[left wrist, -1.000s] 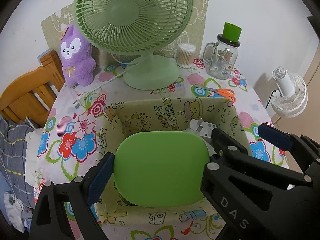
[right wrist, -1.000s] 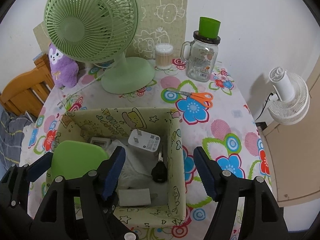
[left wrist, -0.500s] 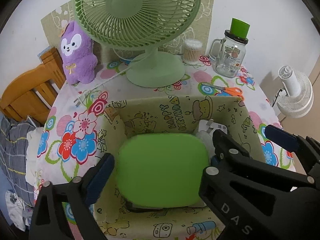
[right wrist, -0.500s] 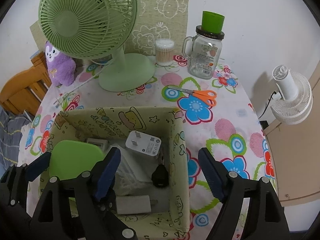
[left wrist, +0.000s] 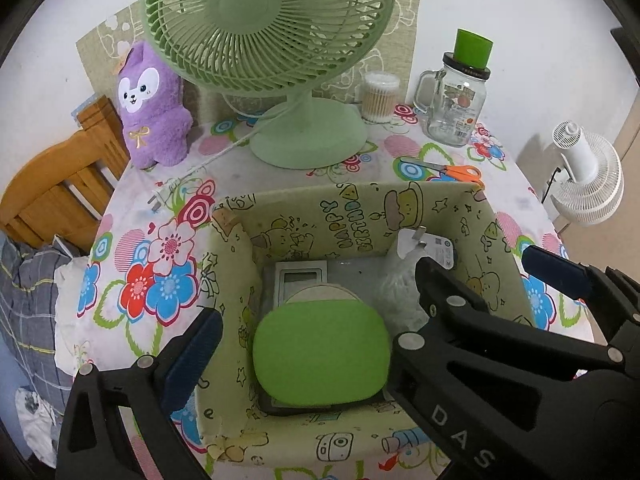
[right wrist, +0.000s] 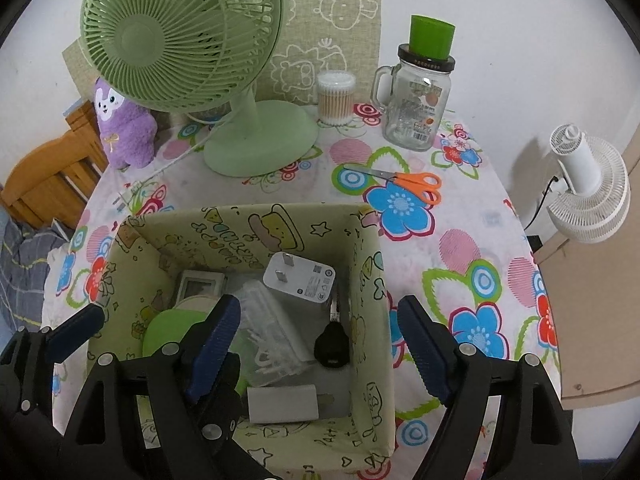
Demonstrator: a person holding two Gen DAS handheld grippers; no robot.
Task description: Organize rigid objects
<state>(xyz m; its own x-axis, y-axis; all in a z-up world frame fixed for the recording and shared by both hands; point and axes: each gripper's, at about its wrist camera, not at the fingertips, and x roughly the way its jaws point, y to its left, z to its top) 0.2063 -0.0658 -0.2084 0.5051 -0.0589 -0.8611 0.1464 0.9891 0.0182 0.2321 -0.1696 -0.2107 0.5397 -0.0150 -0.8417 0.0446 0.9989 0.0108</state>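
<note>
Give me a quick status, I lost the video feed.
Left gripper open, empty. Right gripper open, empty. Green pad down inside the box, lying flat on other items. Scissors out on the table; nothing blocking.

Open-topped box [right wrist: 366, 276] crowded inside, green fan [right wrist: 180, 36] close behind.

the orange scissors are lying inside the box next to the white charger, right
Not quite. The orange scissors lie on the tablecloth behind the box, outside it, as the right wrist view shows. The white charger is inside the box.
</note>
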